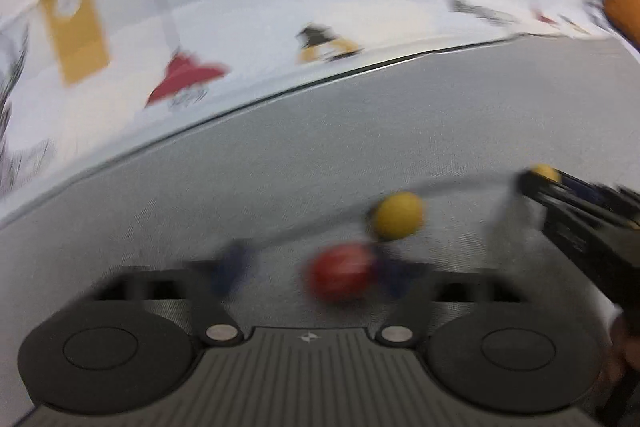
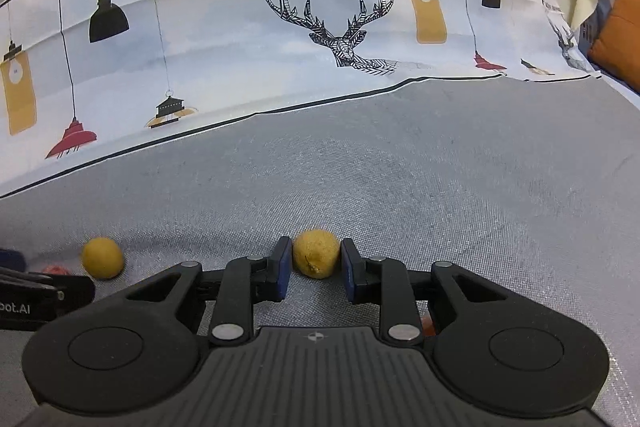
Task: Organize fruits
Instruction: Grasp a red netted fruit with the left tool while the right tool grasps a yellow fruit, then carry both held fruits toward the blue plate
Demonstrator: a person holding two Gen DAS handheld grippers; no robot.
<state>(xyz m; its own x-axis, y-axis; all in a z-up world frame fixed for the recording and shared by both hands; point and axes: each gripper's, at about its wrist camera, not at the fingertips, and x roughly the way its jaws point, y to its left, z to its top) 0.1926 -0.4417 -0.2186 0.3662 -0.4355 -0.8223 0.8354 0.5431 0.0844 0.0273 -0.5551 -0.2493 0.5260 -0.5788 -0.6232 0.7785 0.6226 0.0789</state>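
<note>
The right gripper (image 2: 313, 269) clamps a lemon (image 2: 316, 253) at lower centre on grey cloth (image 2: 440, 187), below a sheet (image 2: 240, 47) printed "FASHION HOME". A second lemon (image 2: 103, 257) lies lower left. In the blurred left view, the left gripper (image 1: 312, 267) frames a red fruit (image 1: 340, 277); whether it grips is unclear.

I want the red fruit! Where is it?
In the left wrist view, the red fruit sits low, right of centre on the grey cloth, just below a yellow fruit.
</note>
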